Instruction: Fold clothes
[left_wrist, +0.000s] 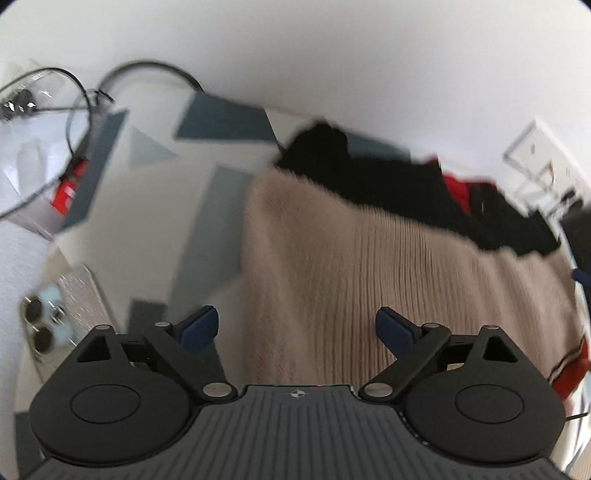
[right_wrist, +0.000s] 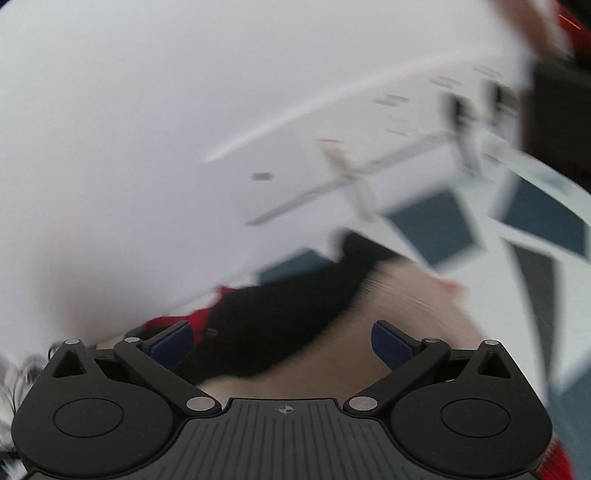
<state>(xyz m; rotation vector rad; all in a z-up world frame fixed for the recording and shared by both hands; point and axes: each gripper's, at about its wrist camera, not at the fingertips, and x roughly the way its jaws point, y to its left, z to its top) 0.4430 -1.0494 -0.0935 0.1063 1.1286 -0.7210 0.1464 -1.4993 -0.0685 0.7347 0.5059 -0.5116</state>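
Observation:
A beige ribbed knit garment (left_wrist: 388, 266) lies spread on a white and blue patterned cover (left_wrist: 155, 184). My left gripper (left_wrist: 297, 328) hovers over its near left part, jaws wide open, nothing between the blue pads (left_wrist: 199, 326). Behind the beige knit lies a pile of black clothing (left_wrist: 369, 177) with a red piece (left_wrist: 456, 188). In the blurred right wrist view my right gripper (right_wrist: 282, 343) stands open and empty above the black clothing (right_wrist: 280, 317) and the beige knit (right_wrist: 406, 295).
A phone (left_wrist: 62, 317) with a silver back lies at the near left. Black cables (left_wrist: 74, 96) and a small red item (left_wrist: 68, 188) sit at the far left. A white wall (left_wrist: 332, 55) runs behind the cover. White furniture (right_wrist: 369, 166) stands by the wall.

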